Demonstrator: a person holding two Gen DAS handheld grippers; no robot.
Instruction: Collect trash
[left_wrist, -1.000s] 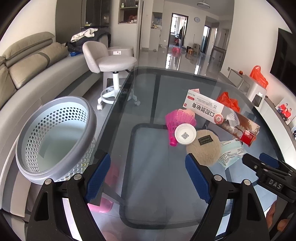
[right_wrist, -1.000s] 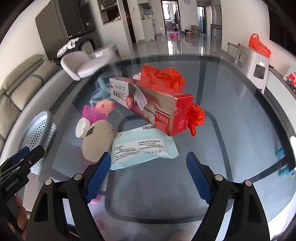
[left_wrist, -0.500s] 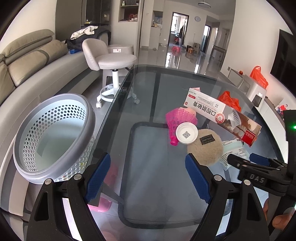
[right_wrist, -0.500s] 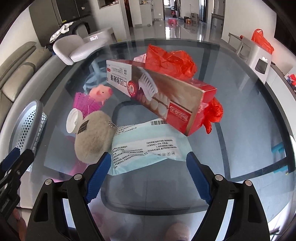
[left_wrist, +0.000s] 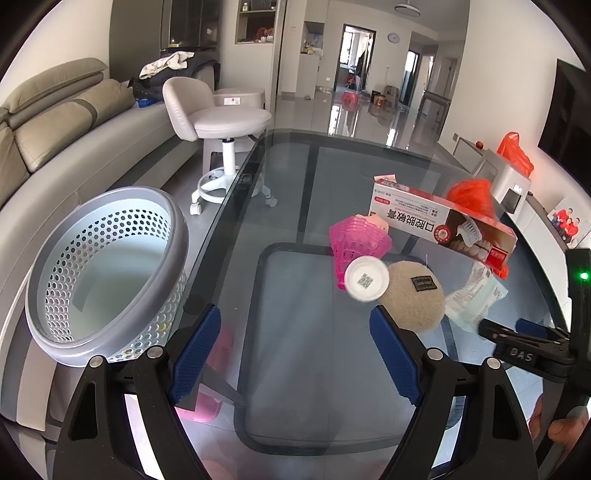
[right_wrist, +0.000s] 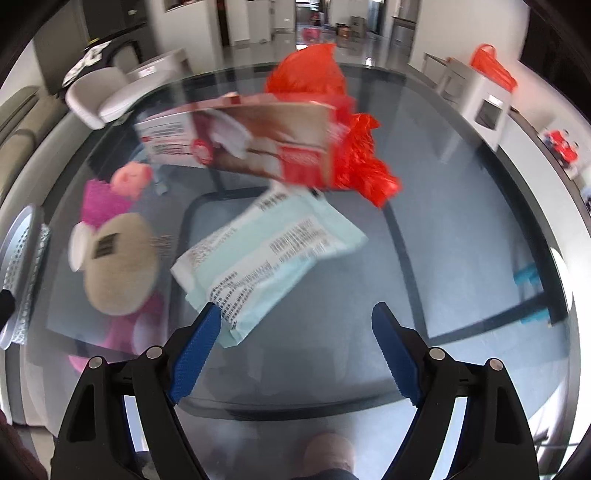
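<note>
While both tools hover above the glass, nothing is held yet.

Left wrist, gripper: the left gripper (left_wrist: 295, 350) hangs spread and empty over the near part of the glass tabletop (left_wrist: 288, 206).
Left wrist, bin: the perforated grey basket (left_wrist: 107, 273) stands off the tabletop's left edge, on the sofa side, with nothing visible inside.
Left wrist, trash: the pile sits toward the right edge, with the toothpaste box (left_wrist: 441, 223) at the back, the pink shuttlecock (left_wrist: 356, 242) and white cap (left_wrist: 366, 278) before it, the beige plush ball (left_wrist: 413, 295) beside those, and the pale wipes packet (left_wrist: 474, 301) to its right.
Left wrist, change: the right gripper (left_wrist: 517, 341) now lies closer to that packet than half a second ago.

Right wrist, gripper: the right gripper (right_wrist: 295, 339) is spread wide, its left pad at the packet's near corner.
Right wrist, trash: the wipes packet (right_wrist: 266, 254) fills the centre, larger than a moment ago; heavy blur suggests a fast advance.
Right wrist, meaning: the first pick looks imminent, though the jaws are not yet straddling the packet.

Only left view: the basket's open mouth.
Only right view: the red plastic bag (right_wrist: 354, 140) spilling beside the box (right_wrist: 251, 136), and the packet's whole outline.
</note>
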